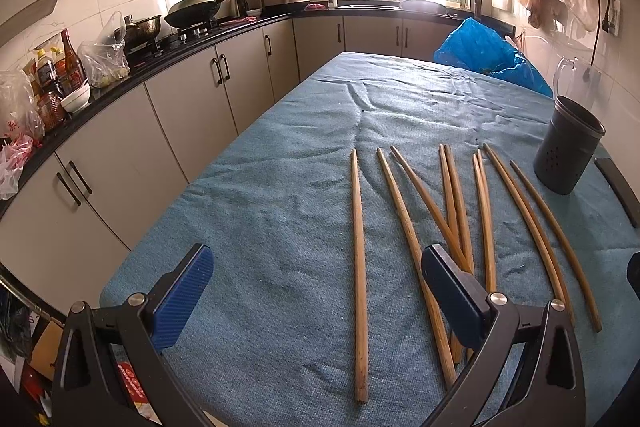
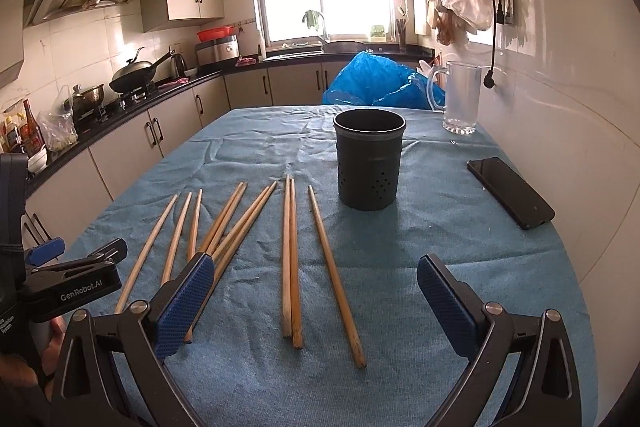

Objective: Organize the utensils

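On table: chopsticks (image 2: 291, 259) between right tongs (image 2: 316, 303) | both tongs spread

A: What's on the surface (image 2: 400, 307)?

B: Blue cloth over it. Wooden chopsticks (image 2: 290, 259) lie loose in a fan, thin ends twd the far side. Black holder (image 2: 369, 159) stands upright just beyond them, holes in its wall, nothing seen inside.

A: Right claw (image 2: 316, 301)?

B: Wide apart, blue pads, holding nothing, low over the near edge. A pair & a single stick lie btwn its fingers.

A: Other side?

B: Left claw (image 2: 80, 251) at the left edge, a hand gripping its handle; can't tell its gap. Black phone (image 2: 510, 193) flat at right, clear jug (image 2: 460, 99) at the far right by the wall.
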A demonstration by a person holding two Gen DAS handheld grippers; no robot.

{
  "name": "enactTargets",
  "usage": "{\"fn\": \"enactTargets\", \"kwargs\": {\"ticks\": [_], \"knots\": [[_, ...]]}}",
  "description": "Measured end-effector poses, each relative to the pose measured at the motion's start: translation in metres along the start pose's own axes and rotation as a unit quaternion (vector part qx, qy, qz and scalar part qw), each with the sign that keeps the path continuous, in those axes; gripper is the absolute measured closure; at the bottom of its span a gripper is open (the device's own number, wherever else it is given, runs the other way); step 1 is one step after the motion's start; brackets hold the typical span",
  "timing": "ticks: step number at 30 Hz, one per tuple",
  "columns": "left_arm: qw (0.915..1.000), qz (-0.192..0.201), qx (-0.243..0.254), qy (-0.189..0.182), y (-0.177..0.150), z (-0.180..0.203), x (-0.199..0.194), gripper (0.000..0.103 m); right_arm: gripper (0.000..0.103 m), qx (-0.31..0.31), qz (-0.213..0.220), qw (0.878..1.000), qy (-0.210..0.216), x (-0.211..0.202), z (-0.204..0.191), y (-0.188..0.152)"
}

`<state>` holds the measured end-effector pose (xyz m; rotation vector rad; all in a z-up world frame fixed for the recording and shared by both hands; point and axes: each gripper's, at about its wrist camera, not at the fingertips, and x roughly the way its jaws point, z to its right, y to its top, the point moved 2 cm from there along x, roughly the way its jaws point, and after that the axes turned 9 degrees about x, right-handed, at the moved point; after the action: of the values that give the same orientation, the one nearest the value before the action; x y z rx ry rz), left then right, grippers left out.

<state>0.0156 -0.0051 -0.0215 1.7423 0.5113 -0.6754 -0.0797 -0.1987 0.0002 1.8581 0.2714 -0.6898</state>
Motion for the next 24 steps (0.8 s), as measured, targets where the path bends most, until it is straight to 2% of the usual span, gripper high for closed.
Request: {"fn": "enactTargets", "kwargs": {"ticks": [20, 24], "knots": [[1.0, 0.002, 0.002, 0.002, -0.0008, 0.0, 0.0, 0.0, 0.0, 0.002, -0.004, 1.0, 0.0, 0.0012, 0.0015, -0.0009], [0.9996, -0.017, -0.004, -0.021, 0.0021, -0.0079, 0.0067, 0.0, 0.0, -0.002, -0.011, 1.0, 0.012, 0.0021, 0.0013, 0.002]]}}
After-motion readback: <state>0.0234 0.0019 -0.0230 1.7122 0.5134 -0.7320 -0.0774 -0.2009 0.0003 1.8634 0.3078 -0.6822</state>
